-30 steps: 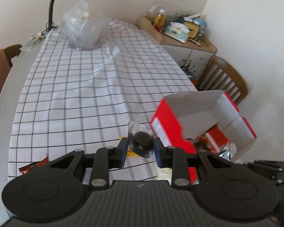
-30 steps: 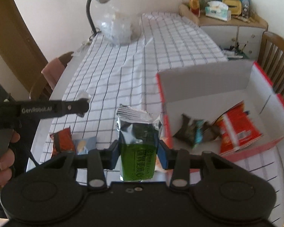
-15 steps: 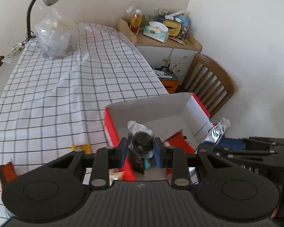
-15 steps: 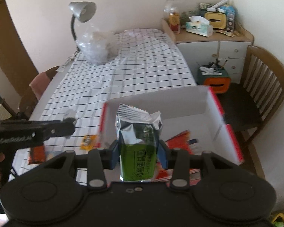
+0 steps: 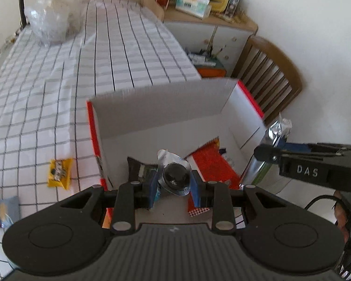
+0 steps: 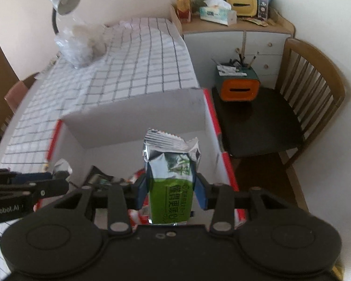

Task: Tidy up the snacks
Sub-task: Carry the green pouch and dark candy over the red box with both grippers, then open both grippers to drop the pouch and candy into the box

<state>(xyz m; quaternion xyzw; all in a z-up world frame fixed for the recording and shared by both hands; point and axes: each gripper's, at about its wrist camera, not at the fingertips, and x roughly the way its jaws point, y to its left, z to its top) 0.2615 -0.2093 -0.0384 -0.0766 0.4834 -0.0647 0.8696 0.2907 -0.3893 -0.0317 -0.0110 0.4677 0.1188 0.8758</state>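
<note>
My left gripper (image 5: 174,182) is shut on a small clear-wrapped dark round snack (image 5: 175,175) and hangs over the open red-and-white box (image 5: 161,107). Inside the box lie a red packet (image 5: 210,164) and a dark packet (image 5: 138,168). My right gripper (image 6: 172,190) is shut on a green and silver snack bag (image 6: 169,182), upright above the same box (image 6: 138,112). That bag (image 5: 273,133) also shows at the right of the left wrist view. A yellow snack (image 5: 59,169) and a pale blue one (image 5: 5,210) lie on the checked tablecloth (image 5: 58,82) left of the box.
A wooden chair (image 6: 313,86) holding an orange and green container (image 6: 241,86) stands right of the table. Behind it is a cabinet (image 6: 245,37) cluttered with tissue boxes. A clear plastic bag (image 6: 82,44) and a desk lamp (image 6: 63,0) sit at the table's far end.
Both grippers have carried their snacks to the right, from over the tablecloth to above the open box. Their grips look unchanged.
</note>
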